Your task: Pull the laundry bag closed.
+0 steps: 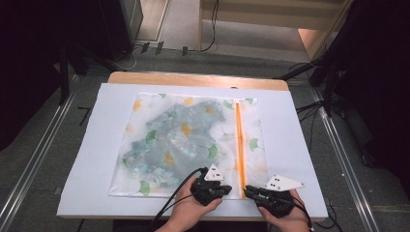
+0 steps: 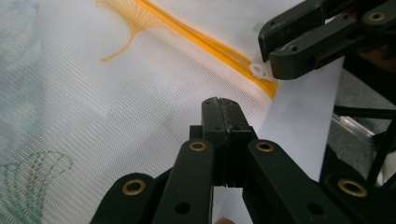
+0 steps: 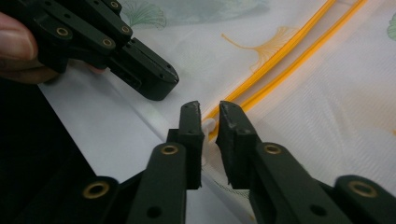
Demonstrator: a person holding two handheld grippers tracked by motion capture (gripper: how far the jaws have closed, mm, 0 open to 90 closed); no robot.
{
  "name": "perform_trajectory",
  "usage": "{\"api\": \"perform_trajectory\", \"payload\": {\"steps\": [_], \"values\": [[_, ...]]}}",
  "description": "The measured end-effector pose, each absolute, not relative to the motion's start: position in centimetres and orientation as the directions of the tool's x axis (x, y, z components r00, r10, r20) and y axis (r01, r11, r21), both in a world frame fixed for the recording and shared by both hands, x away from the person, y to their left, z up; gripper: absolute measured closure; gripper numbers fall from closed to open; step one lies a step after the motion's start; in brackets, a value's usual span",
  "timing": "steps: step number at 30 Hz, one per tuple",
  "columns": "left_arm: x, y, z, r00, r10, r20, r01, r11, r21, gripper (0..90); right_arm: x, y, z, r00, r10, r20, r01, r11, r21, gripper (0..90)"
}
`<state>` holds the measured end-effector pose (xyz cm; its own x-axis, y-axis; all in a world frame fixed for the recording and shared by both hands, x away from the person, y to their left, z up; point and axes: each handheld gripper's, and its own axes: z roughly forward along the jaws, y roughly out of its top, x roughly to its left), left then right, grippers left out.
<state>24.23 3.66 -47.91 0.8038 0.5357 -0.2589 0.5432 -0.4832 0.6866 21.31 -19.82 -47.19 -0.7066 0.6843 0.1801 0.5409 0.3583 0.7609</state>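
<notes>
A white mesh bag (image 1: 145, 125) printed with ginkgo leaves lies flat on the white board (image 1: 92, 174); a blue-grey garment (image 1: 174, 140) shows through it. Its orange zipper (image 1: 239, 145) runs down the right side to the near edge. My left gripper (image 2: 223, 103) is shut, with its tips lying on the mesh just left of the zipper's end; whether it pinches the fabric I cannot tell. My right gripper (image 3: 208, 108) stands slightly open, and the small white zipper pull (image 3: 208, 126) sits in the gap between its jaws without being pressed. Both grippers (image 1: 227, 189) (image 1: 246, 192) face each other at the near edge.
The white board covers a wooden table (image 1: 193, 78). Grey floor with metal rails (image 1: 38, 159) lies on both sides, and dark stands and cables are at the back. A strip of bare board runs to the right of the bag (image 1: 285, 145).
</notes>
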Motion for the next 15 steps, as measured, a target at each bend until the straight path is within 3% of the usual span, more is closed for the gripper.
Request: {"api": "perform_trajectory", "payload": {"steps": [3, 5, 9, 13, 15], "values": [[24.1, 3.6, -47.9, 0.804, 0.539, -0.250, 0.539, -0.485, 0.688, 90.0, 21.4, -19.2, -47.4, -0.703, 0.693, 0.160, 0.538, 0.371, 0.757, 64.2], [24.0, 3.6, -47.9, 0.807, 0.538, -0.242, 0.533, -0.489, 0.690, 90.0, 21.4, -19.0, -47.6, -0.710, 0.688, 0.153, 0.537, 0.387, 0.750, 62.0], [24.2, 3.9, -48.1, 0.799, 0.532, -0.280, 0.555, -0.471, 0.686, 90.0, 21.4, -18.6, -48.0, -0.713, 0.688, 0.133, 0.538, 0.416, 0.733, 69.7], [24.1, 4.0, -48.1, 0.802, 0.526, -0.282, 0.552, -0.474, 0.686, 90.0, 21.5, -19.1, -47.8, -0.718, 0.677, 0.165, 0.549, 0.403, 0.732, 86.6], [24.1, 4.1, -48.1, 0.804, 0.522, -0.284, 0.551, -0.475, 0.687, 90.0, 21.5, -19.3, -47.6, -0.715, 0.679, 0.166, 0.549, 0.399, 0.734, 87.2]]}}
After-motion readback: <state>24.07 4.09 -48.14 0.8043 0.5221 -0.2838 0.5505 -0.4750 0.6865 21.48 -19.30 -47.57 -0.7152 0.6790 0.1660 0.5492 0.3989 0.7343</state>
